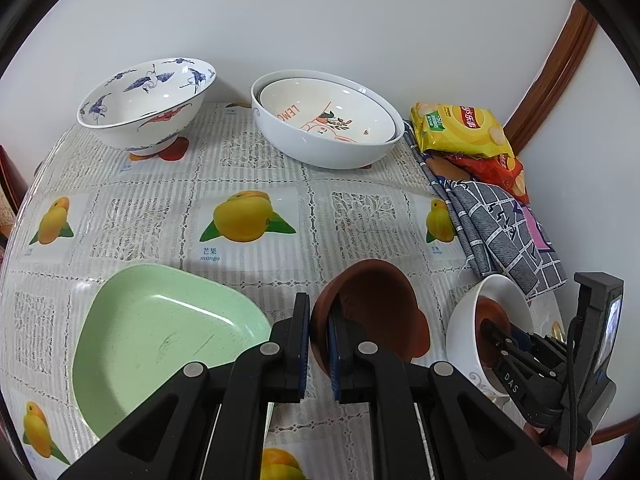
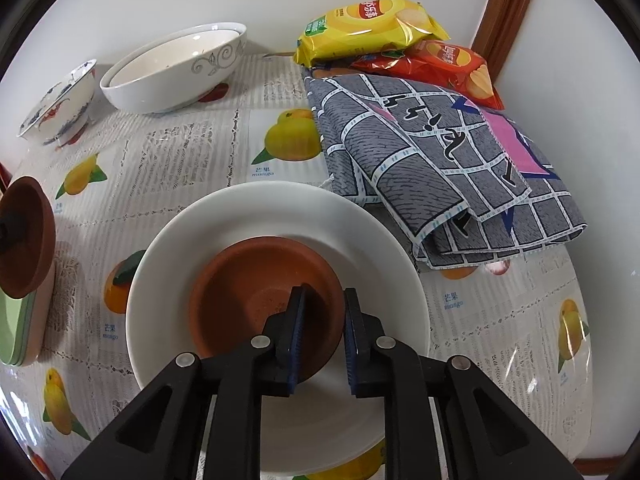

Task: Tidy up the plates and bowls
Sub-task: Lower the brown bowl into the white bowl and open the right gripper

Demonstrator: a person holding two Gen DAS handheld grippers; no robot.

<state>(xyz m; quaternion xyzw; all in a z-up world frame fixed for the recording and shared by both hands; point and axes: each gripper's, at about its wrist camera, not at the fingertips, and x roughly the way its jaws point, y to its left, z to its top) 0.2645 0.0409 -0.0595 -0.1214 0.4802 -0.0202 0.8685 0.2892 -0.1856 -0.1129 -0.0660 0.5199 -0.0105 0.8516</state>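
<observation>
Left claw (image 1: 318,344): clenched on the rim of a brown clay bowl (image 1: 372,312), which is tilted on edge and lifted off the desk (image 1: 248,168). At its 9 o'clock lies a green plate (image 1: 160,340), flat on the desk.

Right claw (image 2: 323,340): one finger sits inside a second brown clay bowl (image 2: 248,296), the other outside its rim, with a visible gap on the outer side; whether the rim is gripped cannot be told. That bowl rests inside a white bowl (image 2: 280,220). The left wrist view shows this white bowl at 3 o'clock of the left claw, tipped up toward the right claw.

Far side of the desk, left wrist view: a blue-patterned bowl (image 1: 148,104) at 11 o'clock, upright on its foot; a large white bowl (image 1: 320,148) at 12 o'clock, with a cream bowl (image 1: 328,112) nested inside it.

At 2 o'clock: a folded grey checked cloth (image 1: 496,232), with a yellow crisp bag (image 1: 460,128) and a red crisp bag (image 1: 496,168) beyond it, near the wall.
</observation>
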